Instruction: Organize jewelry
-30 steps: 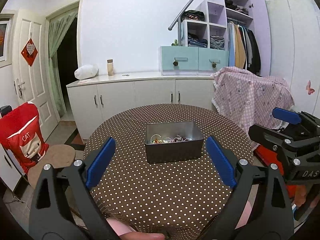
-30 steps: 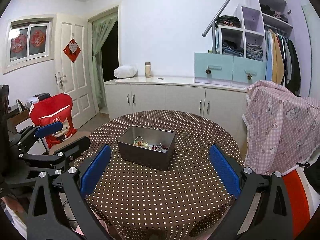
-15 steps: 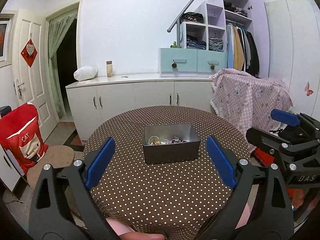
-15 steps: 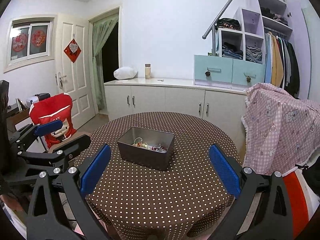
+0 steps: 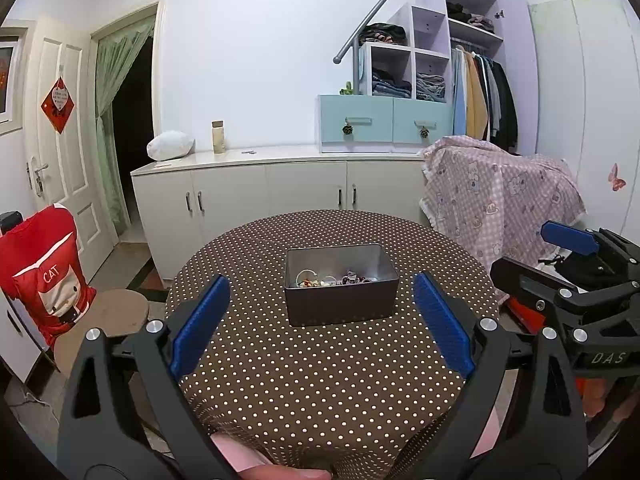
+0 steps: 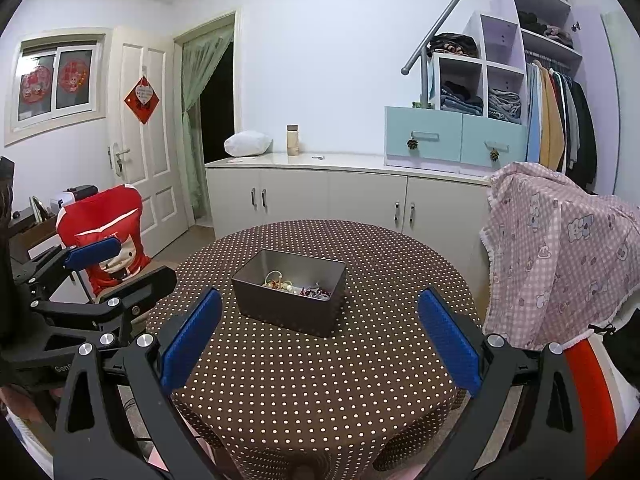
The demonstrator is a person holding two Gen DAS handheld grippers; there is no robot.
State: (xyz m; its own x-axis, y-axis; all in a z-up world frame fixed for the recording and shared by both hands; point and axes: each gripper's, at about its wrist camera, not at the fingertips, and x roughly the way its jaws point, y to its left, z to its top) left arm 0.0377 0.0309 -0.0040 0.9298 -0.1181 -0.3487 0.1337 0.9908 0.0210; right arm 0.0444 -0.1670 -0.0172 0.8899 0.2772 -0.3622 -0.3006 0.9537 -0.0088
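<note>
A grey metal tin (image 5: 342, 302) stands in the middle of a round table with a brown polka-dot cloth (image 5: 320, 380). It holds a tangle of jewelry (image 5: 332, 279), beads and rings. The tin also shows in the right wrist view (image 6: 288, 304), with the jewelry (image 6: 296, 286) inside. My left gripper (image 5: 320, 320) is open and empty, held back from the tin above the table's near edge. My right gripper (image 6: 318, 334) is open and empty, also short of the tin. Each gripper shows at the side of the other's view.
A chair with a red cover (image 5: 44, 276) stands left of the table. A chair draped in pink cloth (image 5: 500, 196) stands at the right. White cabinets (image 5: 260, 196) line the wall behind, with blue drawers (image 5: 384, 122) and a wardrobe beyond.
Both grippers have risen slightly and tilted a little, so the tin sits a bit lower in view. Both stay open. The tin has not moved.
</note>
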